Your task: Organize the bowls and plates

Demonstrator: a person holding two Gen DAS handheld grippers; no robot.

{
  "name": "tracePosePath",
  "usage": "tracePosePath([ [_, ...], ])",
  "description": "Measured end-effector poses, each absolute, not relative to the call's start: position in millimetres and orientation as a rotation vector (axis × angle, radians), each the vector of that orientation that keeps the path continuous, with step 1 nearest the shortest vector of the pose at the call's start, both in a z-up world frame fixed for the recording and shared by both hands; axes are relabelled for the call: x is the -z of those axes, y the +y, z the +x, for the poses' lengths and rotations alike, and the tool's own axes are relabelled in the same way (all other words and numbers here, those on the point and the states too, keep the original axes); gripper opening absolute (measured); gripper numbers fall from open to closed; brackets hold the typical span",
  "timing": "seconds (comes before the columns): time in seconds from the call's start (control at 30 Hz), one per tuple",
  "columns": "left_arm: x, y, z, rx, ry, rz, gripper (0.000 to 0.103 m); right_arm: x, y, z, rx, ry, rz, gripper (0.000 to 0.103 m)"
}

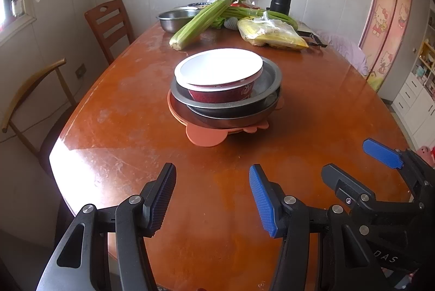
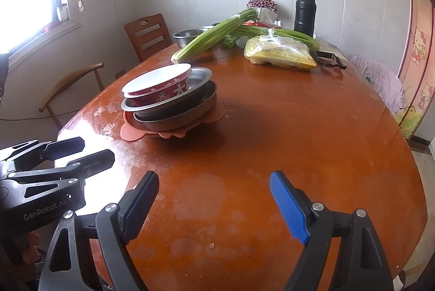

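1. Here, you are holding the left gripper [image 1: 212, 198] with its jaws spread wide and nothing between them, short of the stack.
2. You are holding the right gripper [image 2: 214, 204] equally agape, just beside the left one.
3. The red bowl [image 1: 220, 79] is sitting atop two steel dishes [image 1: 269, 89] on the orange mat [image 1: 206, 137], with celery [image 1: 201, 19] lying beyond the stack.

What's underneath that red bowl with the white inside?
The red bowl sits in a shallow metal dish, which rests in a darker metal pan, all on an orange mat. Whether anything lies between them is hidden.
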State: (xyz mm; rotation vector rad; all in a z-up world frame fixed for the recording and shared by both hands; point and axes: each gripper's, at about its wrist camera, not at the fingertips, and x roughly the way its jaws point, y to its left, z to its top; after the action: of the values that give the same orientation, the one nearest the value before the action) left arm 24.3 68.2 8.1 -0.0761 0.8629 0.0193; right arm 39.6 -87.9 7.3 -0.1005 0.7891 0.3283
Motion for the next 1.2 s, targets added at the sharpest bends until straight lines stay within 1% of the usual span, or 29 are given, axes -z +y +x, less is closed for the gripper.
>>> tracePosePath([
  [1.2,0.8,74.2,30.4,-0.044,0.896,-0.066,0.058,-7.3,-94.4,40.0,-0.304,0.784,-0.089,0.084],
])
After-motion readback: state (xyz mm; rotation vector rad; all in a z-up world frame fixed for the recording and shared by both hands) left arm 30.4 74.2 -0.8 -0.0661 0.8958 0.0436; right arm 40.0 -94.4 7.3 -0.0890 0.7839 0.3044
